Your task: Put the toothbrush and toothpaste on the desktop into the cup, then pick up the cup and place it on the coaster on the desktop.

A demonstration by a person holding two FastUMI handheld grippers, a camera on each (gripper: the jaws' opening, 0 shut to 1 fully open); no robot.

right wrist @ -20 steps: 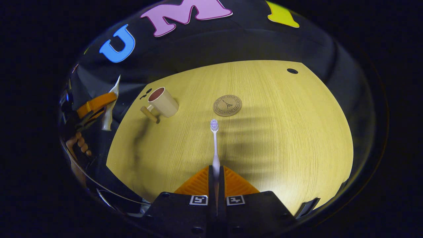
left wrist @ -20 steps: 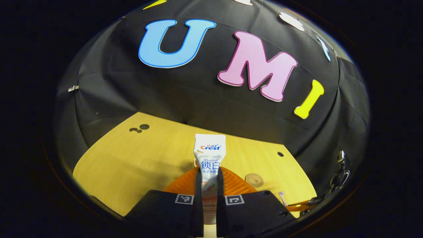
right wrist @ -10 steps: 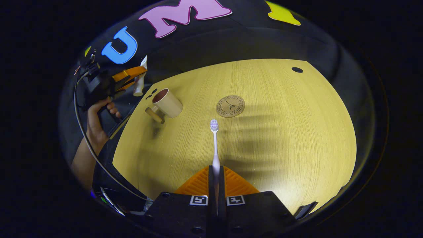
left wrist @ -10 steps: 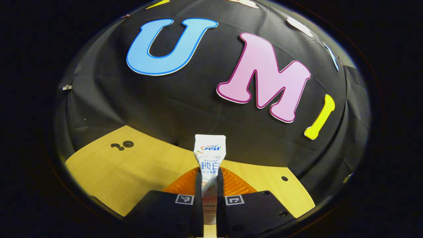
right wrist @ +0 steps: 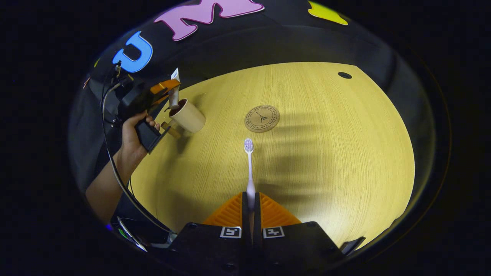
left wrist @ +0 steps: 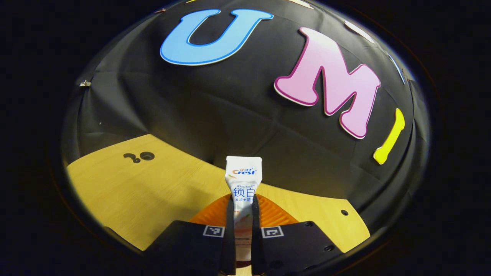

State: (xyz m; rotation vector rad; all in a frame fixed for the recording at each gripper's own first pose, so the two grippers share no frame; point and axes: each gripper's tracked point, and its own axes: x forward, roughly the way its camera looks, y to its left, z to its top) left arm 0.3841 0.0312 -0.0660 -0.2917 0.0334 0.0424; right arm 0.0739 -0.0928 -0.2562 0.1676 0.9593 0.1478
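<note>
Both grippers grip: the left gripper (left wrist: 243, 214) clamps the toothpaste (left wrist: 243, 180) above the cup (right wrist: 188, 115) near the tabletop's (right wrist: 326, 153) left edge; the right gripper (right wrist: 251, 209) pinches the toothbrush (right wrist: 249, 165), short of the coaster (right wrist: 262, 118).

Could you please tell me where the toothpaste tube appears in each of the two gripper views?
Left gripper view: toothpaste tube stands bottom centre, clamped between the left gripper fingers.
Right gripper view: it is far upper left, over the cup.
Shared landmark: the small dark hole in the desktop.
</note>
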